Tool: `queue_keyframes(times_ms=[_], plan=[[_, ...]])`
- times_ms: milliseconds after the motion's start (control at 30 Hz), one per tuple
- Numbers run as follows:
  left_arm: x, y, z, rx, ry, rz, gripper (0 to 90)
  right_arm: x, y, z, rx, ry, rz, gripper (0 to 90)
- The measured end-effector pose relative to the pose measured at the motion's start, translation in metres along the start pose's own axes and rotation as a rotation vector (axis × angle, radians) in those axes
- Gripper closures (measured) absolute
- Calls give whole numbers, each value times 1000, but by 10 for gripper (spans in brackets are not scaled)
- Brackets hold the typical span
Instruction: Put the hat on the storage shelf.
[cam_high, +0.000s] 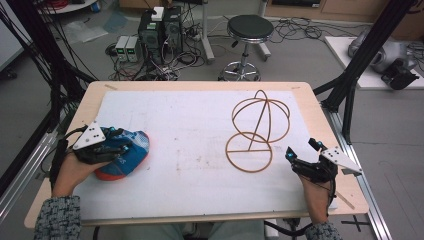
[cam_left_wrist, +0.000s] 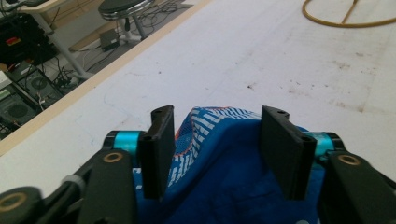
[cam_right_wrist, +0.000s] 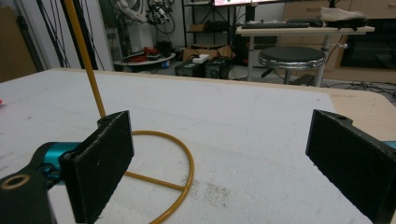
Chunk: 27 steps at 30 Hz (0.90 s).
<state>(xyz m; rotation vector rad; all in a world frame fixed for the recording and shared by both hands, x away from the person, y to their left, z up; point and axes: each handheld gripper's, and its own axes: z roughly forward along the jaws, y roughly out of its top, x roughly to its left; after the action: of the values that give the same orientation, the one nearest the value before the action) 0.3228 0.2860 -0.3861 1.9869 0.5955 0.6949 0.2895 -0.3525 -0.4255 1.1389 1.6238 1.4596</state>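
A blue sock (cam_high: 132, 150) with white stripes and orange trim lies bunched at the left of the white sheet (cam_high: 190, 160). My left gripper (cam_high: 121, 141) reaches over it from the left. In the left gripper view the fabric (cam_left_wrist: 224, 163) bulges up between the two jaws and touches both pads (cam_left_wrist: 159, 149), so the left gripper (cam_left_wrist: 217, 140) is shut on it. A yellow wire frame (cam_high: 260, 125), a sphere of hoops on a flat ring, stands at the right. My right gripper (cam_high: 300, 149) rests open just right of the ring (cam_right_wrist: 184, 158), with nothing between its jaws (cam_right_wrist: 219, 154).
The sheet covers most of a wooden table (cam_high: 200, 86). Beyond the far edge stand a black stool (cam_high: 249, 27) and computer cases (cam_high: 160, 30) amid cables. Black frame struts (cam_high: 370, 55) rise at both sides of the table.
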Motion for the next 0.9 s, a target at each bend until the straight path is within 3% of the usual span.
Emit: queue_keyframes(times_ms=[433,533,900], plan=[[0,-4,1,32,-30,34,728,0,0,0,5,-9,-7,67],[1,-4,0,40,-28,37,828,0,0,0,3,-10,-7,67],[3,-3,-5,-4,-15,5,880,-2,-1,0,17,-24,6,67]])
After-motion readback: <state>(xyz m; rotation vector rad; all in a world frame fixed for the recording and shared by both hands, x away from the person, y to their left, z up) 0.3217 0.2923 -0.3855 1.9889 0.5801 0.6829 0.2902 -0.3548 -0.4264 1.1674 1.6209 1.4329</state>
